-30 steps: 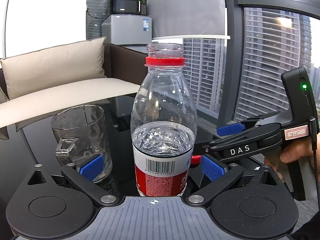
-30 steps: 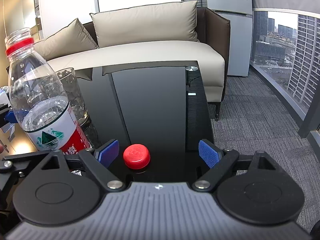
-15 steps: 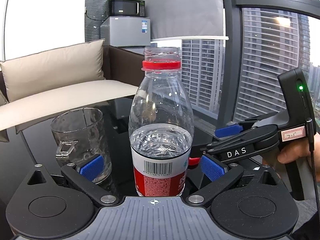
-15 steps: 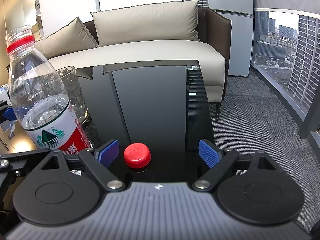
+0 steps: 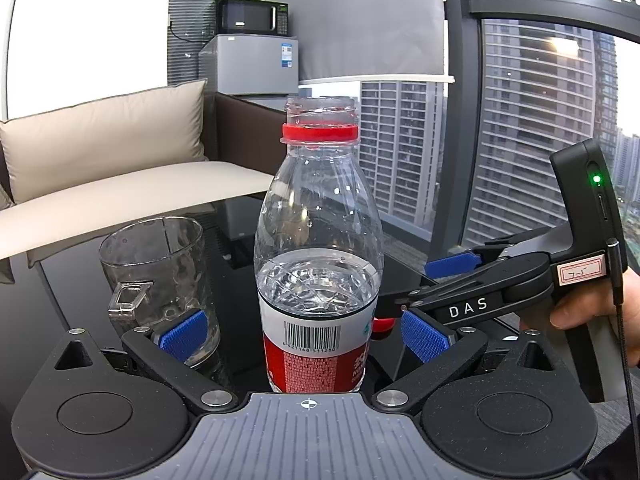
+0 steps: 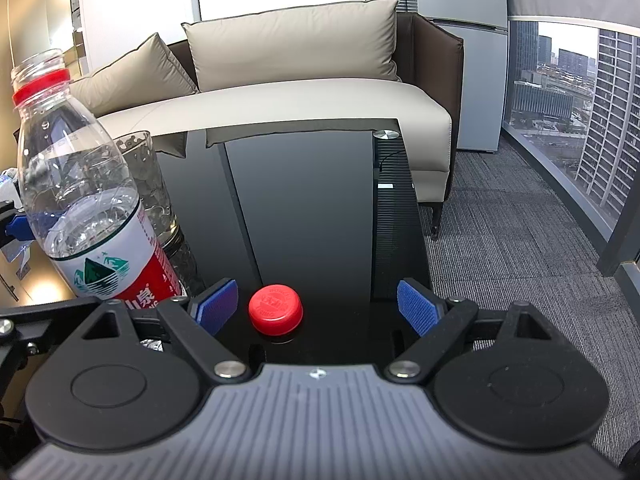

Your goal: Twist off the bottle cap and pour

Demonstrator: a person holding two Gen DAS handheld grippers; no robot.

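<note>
The uncapped water bottle [image 5: 318,276] stands upright on the black tabletop [image 6: 312,184] between the spread fingers of my left gripper [image 5: 308,334], with the glass mug [image 5: 156,276] just beside it to the left. My right gripper [image 6: 318,308], also released, brackets the red cap [image 6: 275,309], which the left view mostly hides behind the bottle.
</note>
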